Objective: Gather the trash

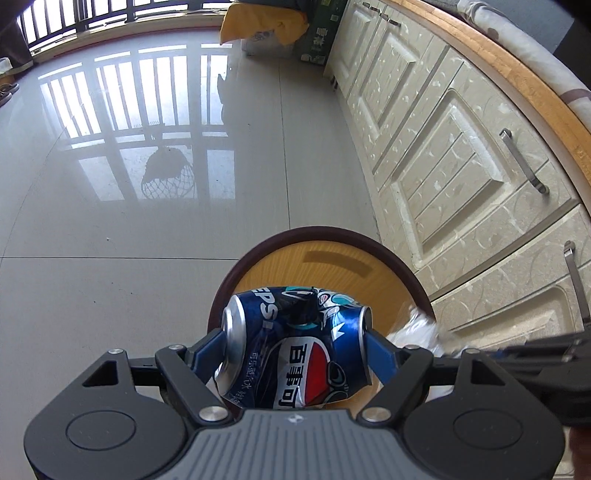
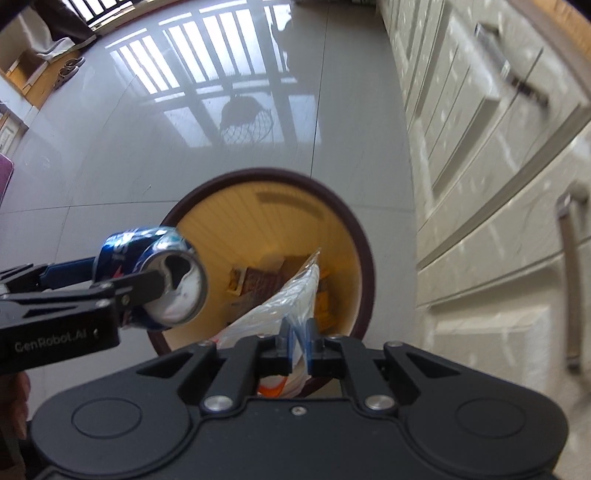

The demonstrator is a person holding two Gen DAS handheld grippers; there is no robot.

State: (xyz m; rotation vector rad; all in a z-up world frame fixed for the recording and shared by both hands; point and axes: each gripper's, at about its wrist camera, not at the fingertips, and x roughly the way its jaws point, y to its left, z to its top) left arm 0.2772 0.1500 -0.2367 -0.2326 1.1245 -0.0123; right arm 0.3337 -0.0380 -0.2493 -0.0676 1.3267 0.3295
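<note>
My left gripper (image 1: 295, 347) is shut on a crushed blue Pepsi can (image 1: 295, 347), held sideways by its two ends just above the near rim of a round bin (image 1: 332, 236). The bin has a dark brown rim and a yellow inside. In the right wrist view the can (image 2: 162, 277) hangs at the bin's left rim (image 2: 273, 173). My right gripper (image 2: 297, 332) is shut on a clear plastic bag (image 2: 280, 302) held over the bin's opening. Paper scraps (image 2: 266, 280) lie at the bin's bottom. The bag also shows blurred in the left wrist view (image 1: 417, 332).
The bin stands on a glossy grey tile floor (image 1: 129, 240). Cream cabinet doors (image 1: 461, 177) with metal handles run along the right, close to the bin. A yellow cloth (image 1: 258, 22) and a green box (image 1: 325, 33) sit far back. Slippers (image 2: 68, 70) lie far left.
</note>
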